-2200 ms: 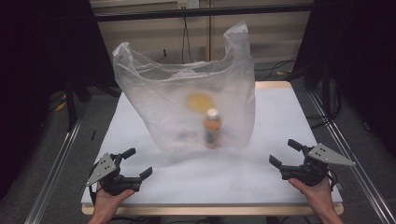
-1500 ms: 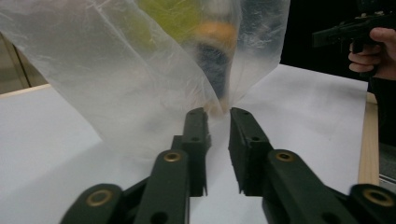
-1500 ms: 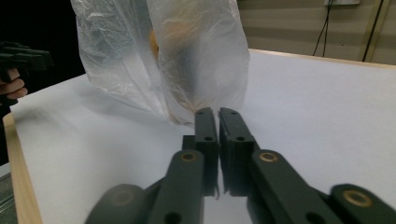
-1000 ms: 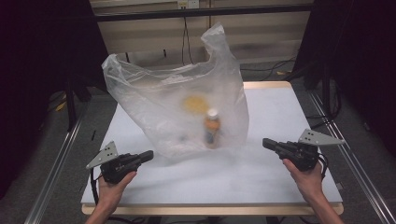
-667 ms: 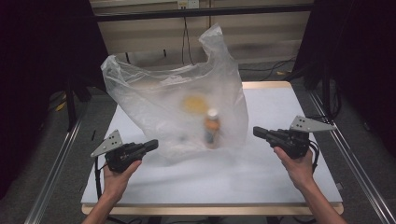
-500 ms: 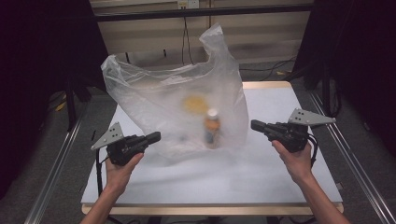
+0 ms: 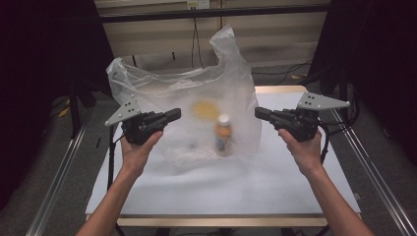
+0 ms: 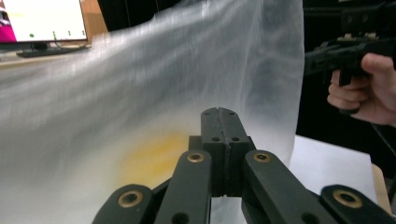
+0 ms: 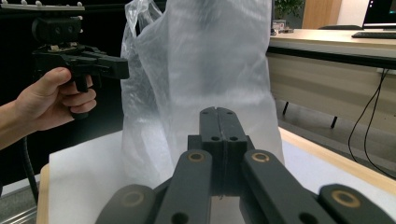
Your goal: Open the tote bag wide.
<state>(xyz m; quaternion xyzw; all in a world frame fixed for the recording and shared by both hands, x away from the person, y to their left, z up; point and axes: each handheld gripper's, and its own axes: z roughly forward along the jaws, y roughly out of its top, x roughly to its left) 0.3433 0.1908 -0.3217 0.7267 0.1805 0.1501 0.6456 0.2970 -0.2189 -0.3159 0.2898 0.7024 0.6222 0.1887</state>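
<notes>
I hold both grippers' fingers clenched on nothing, the left gripper [image 7: 173, 114] and right gripper [image 7: 260, 113] flanking the upright plastic bag [image 7: 189, 105] on the tabletop [image 7: 275, 177], left one nearer its side.

Through the translucent plastic bag [image 7: 187, 113] you see the bottle [image 7: 223, 135] and a yellow item [image 7: 205, 109] only as blurs; your forearms are cut off at the bottom edge.
</notes>
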